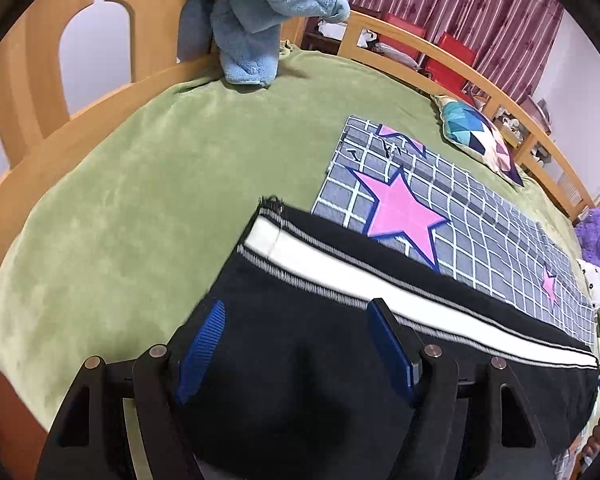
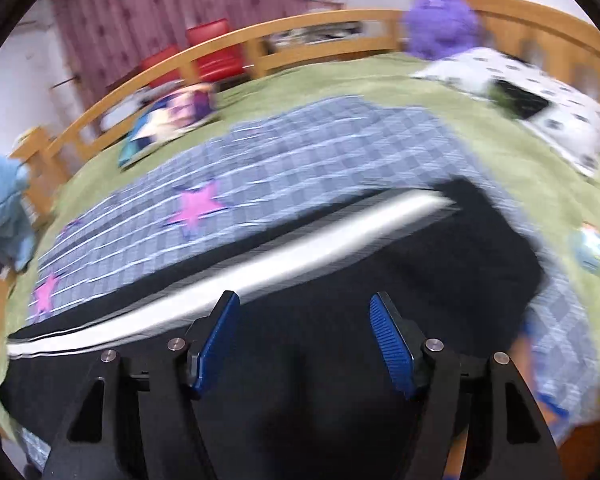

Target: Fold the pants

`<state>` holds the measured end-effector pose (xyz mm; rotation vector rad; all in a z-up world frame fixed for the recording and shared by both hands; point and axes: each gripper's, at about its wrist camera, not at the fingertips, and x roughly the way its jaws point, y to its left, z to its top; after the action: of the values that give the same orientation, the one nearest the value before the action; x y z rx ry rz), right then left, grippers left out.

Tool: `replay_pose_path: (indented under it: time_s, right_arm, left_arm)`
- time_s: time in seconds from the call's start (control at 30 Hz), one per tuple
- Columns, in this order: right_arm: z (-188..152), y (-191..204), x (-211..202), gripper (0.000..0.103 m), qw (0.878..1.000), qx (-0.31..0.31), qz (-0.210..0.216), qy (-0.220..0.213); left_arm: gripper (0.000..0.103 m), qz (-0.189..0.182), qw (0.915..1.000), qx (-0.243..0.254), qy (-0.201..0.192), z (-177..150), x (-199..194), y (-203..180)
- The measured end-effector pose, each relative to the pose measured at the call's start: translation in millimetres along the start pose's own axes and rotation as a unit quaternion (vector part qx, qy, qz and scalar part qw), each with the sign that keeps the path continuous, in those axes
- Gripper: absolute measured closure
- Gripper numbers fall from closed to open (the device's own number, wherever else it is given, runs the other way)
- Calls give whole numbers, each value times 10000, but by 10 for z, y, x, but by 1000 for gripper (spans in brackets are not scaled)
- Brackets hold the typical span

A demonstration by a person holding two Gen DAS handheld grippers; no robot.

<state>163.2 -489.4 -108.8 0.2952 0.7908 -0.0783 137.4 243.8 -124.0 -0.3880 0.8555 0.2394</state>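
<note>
Black pants point(image 1: 284, 384) with a white side stripe point(image 1: 340, 268) lie flat along the near side of the bed, on a grey checked sheet with pink stars point(image 1: 404, 208). One end with its striped band shows at the upper left of the left wrist view. My left gripper point(image 1: 297, 303) hovers over the black cloth, open, with nothing pinched between its blue pads point(image 1: 202, 344). In the blurred right wrist view the pants point(image 2: 460, 248) stretch to the left, and my right gripper point(image 2: 304, 295) is open above them, its pads point(image 2: 392, 344) apart and off the fabric.
A green blanket point(image 1: 140, 184) covers the bed inside a wooden rail point(image 1: 440, 56). A blue plush point(image 1: 256, 20) stands at the far end. Along the far side lie a patterned cushion point(image 1: 480, 136), a purple plush point(image 2: 440, 20) and a white spotted pillow point(image 2: 560, 104) with a dark device on it.
</note>
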Motion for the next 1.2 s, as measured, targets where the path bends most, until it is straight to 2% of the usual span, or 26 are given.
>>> replay_pose_path:
  time_s: [0.1,0.17,0.33,0.47,0.53,0.7,0.77,0.83,0.93,0.97,1.0,1.03,1.07,1.1,1.2]
  right_arm:
    - [62,532,286,36,9978,-588,310,-4]
    - [89,879,539,36,9929,-1074,472,176]
    - [114,1462,1095,35,9730,-2070,743,705]
    - [177,1543,1504,34,9624,-2345,827,1098]
    - [168,1513,1573,33,9572,-2419,915,1300]
    - [53,1580,1574,36,9388,-3009,865,1438]
    - [-5,1645,1582,50,9341,-3165,818,1437]
    - [-45,1692,1543,93,9257,-3354,959,1460]
    - [-110,1788,1483,97,9168,-3697,763,1304]
    - [-121,1794,1465,97,9160,-3743,723,1248]
    - [-113,1790,1439,98,9188,-3707,709,1158]
    - [-93,1783,1410,98,9223,-3629,729,1108]
    - [-62,1769,1390,99,9257,-3550,757,1062]
    - [-20,1749,1351,99,9307,-3432,799,979]
    - [59,1758,1265,99,9370,-3286,865,805]
  left_arm:
    - [32,-24,10000,65,-9,75,78,-21]
    - [32,-23,9999,146,17,102,152,-41]
    - [32,-172,9993,212,245,135,361,-66]
    - [32,-352,9988,146,308,201,477,-61]
    - [32,-264,9989,168,355,253,544,-60]
    - [32,-125,9991,176,374,350,654,-25]
    - [32,4,9989,137,459,373,709,1]
    - [32,135,9983,125,551,396,768,30]
    - [32,97,9981,74,597,453,874,75]
    - [37,67,9980,22,627,472,924,87]
    - [51,-14,9978,-15,657,489,969,94]
    - [55,0,9973,-25,729,505,1026,93]
    - [71,107,9974,23,718,516,1047,89]
    - [81,155,9975,132,684,526,1052,77]
    - [83,-114,9989,143,441,583,918,77]
